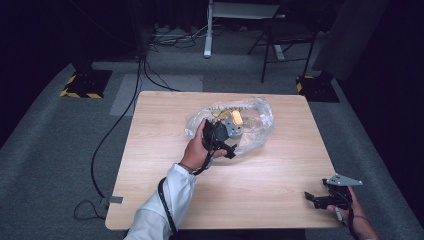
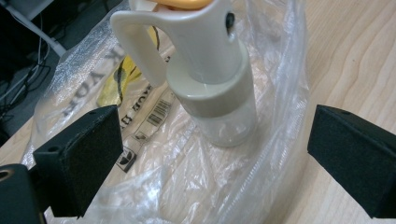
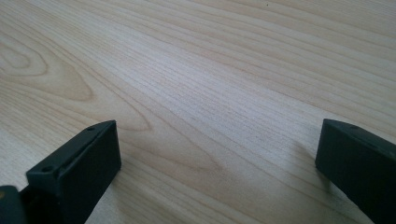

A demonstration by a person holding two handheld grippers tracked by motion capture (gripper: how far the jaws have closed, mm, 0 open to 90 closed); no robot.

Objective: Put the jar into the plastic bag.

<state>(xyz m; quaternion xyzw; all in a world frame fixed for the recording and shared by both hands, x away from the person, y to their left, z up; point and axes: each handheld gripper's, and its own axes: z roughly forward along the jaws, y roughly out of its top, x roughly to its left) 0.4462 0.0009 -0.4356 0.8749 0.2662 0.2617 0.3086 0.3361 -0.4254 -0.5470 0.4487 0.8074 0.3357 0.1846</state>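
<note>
Partly cropped spray bottle inside plastic bag

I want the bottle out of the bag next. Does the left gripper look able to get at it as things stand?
Probably yes. The left gripper is open right in front of the bottle, fingers either side. Only the clear plastic bag lies loosely around it, and it may get pinched too.

1 table, 1 clear plastic bag, 1 bottle w/ cream handle, 2 grippers: left & right, 1 chair, approx 2 yellow-black floor bases
</note>
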